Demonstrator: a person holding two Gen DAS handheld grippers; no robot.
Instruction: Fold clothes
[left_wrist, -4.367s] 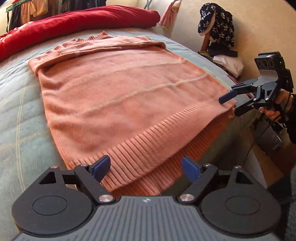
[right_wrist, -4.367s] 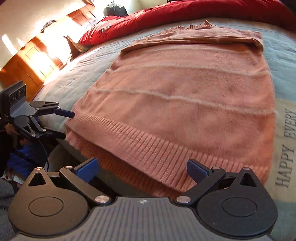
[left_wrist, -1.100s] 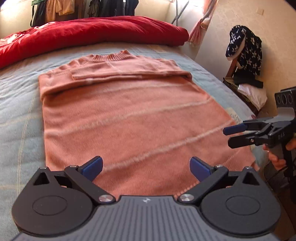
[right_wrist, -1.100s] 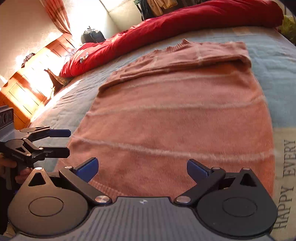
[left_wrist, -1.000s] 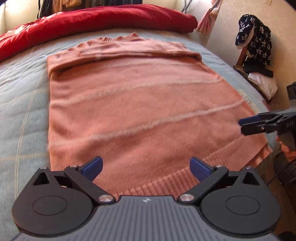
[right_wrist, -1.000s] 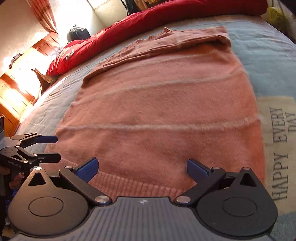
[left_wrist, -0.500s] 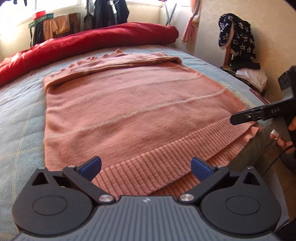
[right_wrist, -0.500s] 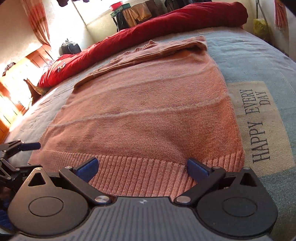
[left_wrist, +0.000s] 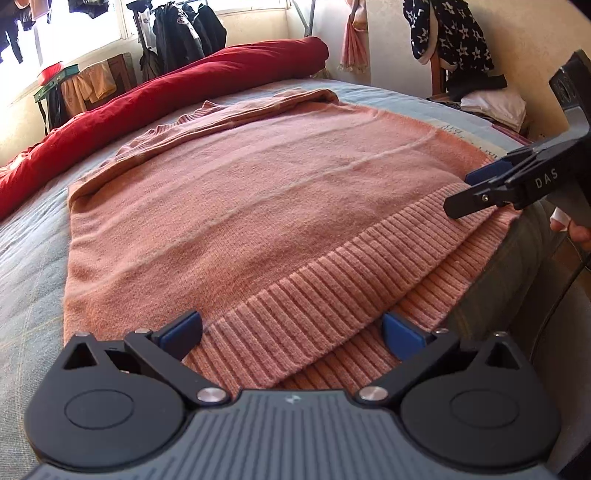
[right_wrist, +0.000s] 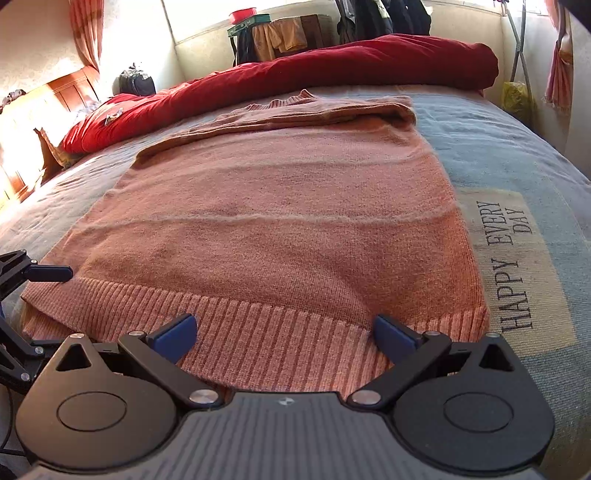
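Both grippers sit wide apart at the ribbed hem (left_wrist: 317, 295) of the sweater (left_wrist: 229, 206), holding nothing: the left gripper (left_wrist: 291, 332) at the hem's left corner, the right gripper (right_wrist: 284, 332) toward its right corner. From there the sweater runs lengthwise straight away across the bed (right_wrist: 517, 147), flat, sleeves folded in near the collar (right_wrist: 284, 101), with the red duvet (right_wrist: 332, 70) beyond. Neither hand is clearly nearer; the hem lies between each pair of fingers, so closing would, I judge, catch it
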